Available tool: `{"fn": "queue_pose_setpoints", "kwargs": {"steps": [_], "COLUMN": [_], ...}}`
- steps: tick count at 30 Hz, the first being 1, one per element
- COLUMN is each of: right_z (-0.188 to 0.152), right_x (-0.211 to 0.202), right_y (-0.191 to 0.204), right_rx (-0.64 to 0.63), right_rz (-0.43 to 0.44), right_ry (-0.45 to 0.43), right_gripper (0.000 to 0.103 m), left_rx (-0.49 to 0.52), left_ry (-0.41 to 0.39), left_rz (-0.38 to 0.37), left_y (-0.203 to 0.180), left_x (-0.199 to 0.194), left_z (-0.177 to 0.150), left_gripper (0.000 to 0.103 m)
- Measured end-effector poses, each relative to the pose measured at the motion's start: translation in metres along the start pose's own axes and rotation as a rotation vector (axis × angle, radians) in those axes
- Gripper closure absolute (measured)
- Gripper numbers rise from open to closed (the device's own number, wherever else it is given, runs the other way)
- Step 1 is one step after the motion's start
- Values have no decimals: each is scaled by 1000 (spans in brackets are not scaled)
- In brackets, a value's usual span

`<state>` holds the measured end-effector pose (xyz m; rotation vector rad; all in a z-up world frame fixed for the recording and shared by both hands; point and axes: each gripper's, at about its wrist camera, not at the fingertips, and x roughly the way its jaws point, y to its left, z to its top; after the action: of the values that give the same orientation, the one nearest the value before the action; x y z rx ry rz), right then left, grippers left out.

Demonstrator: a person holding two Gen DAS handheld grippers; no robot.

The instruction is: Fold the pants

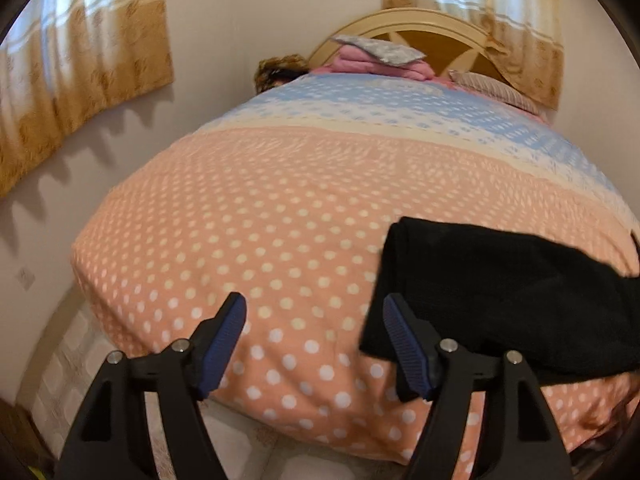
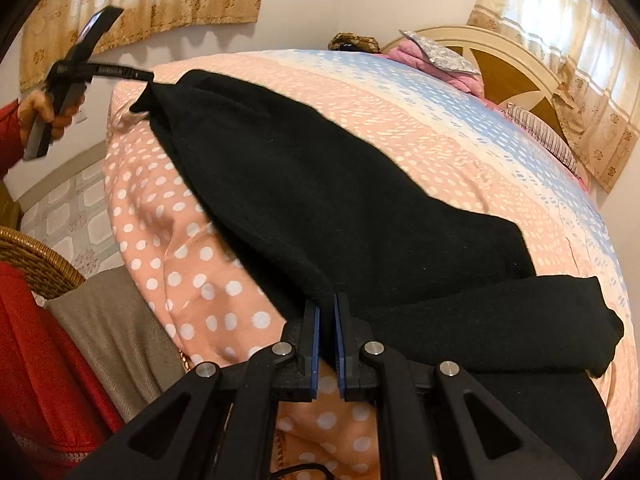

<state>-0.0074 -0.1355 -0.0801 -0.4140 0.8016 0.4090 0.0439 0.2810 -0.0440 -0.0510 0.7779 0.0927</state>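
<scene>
The black pants (image 2: 340, 200) lie stretched lengthwise across the polka-dot bedspread (image 2: 180, 260), apparently already folded leg over leg, with one end bunched at the near right. The right gripper (image 2: 327, 340) has its jaws clenched on the near edge of the cloth. The left gripper (image 1: 314, 344) hovers at the far end, just beside the fabric, with its jaws spread wide and holding nothing. By my judgement the crosswise folds are not yet done.

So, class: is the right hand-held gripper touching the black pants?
Touching. The right wrist view shows the right hand-held gripper with jaws nearly closed, pinching the edge of the black pants.
</scene>
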Motion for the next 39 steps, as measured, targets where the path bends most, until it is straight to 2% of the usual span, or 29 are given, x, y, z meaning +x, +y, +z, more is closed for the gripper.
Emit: {"fn": "queue_pose_setpoints", "kwargs": {"steps": [3,6,9,11,12,15,18,21,25,27,29,32,36,39], "right_z": [-1,-1,0,0,1,0,-1,-2,-4,-5,-6,-6,-5,-4], "right_x": [4,5,6,6,6,6,5,6,5,5,5,5,5,7], "right_y": [6,2,-4,-3,-1,0,-4,-6,-9,-10,-11,-15,-20,-23], "right_rx": [-42,-13,34,38,33,30,50,71,88,90,94,108,141,162], "right_rz": [-14,-1,23,23,19,16,33,44,60,68,76,87,110,129], "right_ry": [13,15,12,10,9,5,-5,-16,-29,-31,-33,-35,-29,-23], "right_gripper": [97,96,96,96,96,96,96,96,96,96,96,96,96,96], "left_rx": [-52,-61,-191,-286,-338,-575,-815,-915,-1075,-1087,-1044,-944,-811,-743], "left_ry": [43,52,73,95,80,48,67,99,85,73,63,43,22,39], "left_rz": [-96,-189,-357,-417,-421,-421,-430,-390,-392,-374,-380,-382,-372,-342], "left_y": [1,-16,-29,-36,-37,-35,-33,-37,-25,-20,-20,-26,-32,-28], "left_x": [-7,-23,-33,-31,-31,-22,-6,3,17,19,20,16,13,21], "left_z": [-4,-14,-20,-23,-26,-39,-53,-63,-67,-63,-55,-47,-33,-27], "left_gripper": [29,29,29,29,29,29,29,29,29,29,34,69,73,78]}}
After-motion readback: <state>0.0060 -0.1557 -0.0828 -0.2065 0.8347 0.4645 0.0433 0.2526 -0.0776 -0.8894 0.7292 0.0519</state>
